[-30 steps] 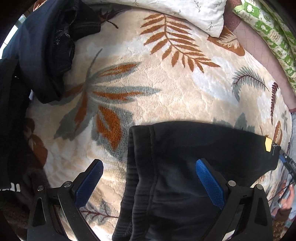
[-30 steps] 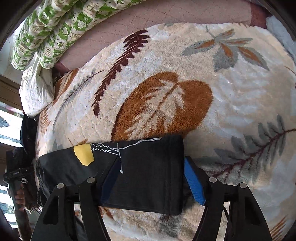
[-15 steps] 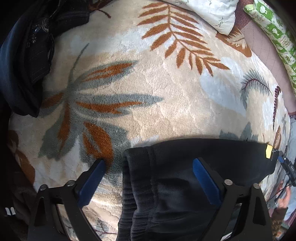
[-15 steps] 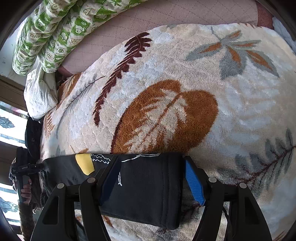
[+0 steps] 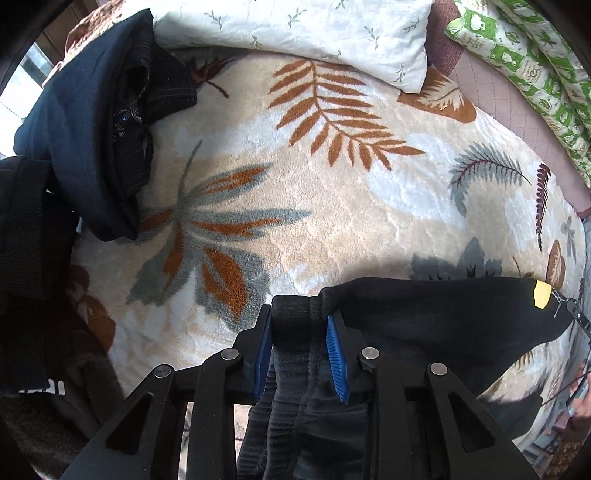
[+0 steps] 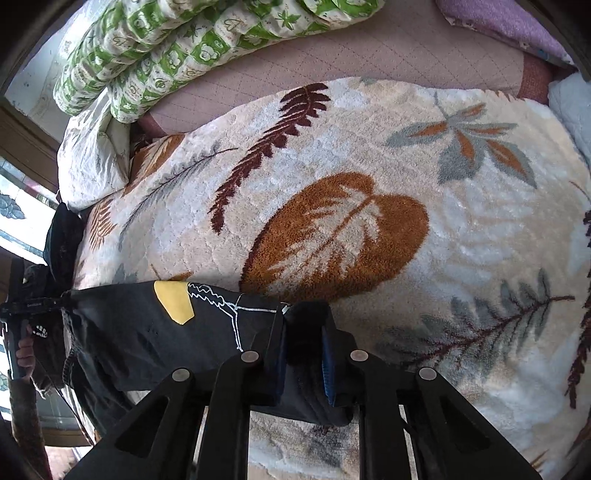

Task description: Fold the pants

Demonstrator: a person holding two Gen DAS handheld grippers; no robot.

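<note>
1. A moment ago both sets of tongs stood wide over the black pants [image 5: 424, 317]. Their jaws have just been closing, and cloth is now caught between them.
2. The left gripper [image 5: 300, 343] pinches the thick ribbed waistband end, bunched up between its blue pads [image 5: 335, 363].
3. The right gripper [image 6: 303, 350] pinches the other end of the pants, near the yellow patch [image 6: 173, 301] and the white squiggly lines.
4. I think each hand took one end so the pants can be lifted and one end laid over the other. That would be the fold, and it is not done yet.
5. The pants lie stretched across the near edge of the leafy blanket [image 5: 332, 206], with the blanket's middle bare. That bare part looks like the place to fold on.
6. The dark clothes [image 5: 92, 122] are heaped at the far left corner, well apart from the pants, likely so they stay out of the way.
7. Counting: two grippers, one pair of pants being held, one yellow patch, one blanket, one white pillow [image 5: 303, 33], one green and white quilt [image 6: 177, 48].
8. How many pieces are in the dark heap I cannot tell.
</note>
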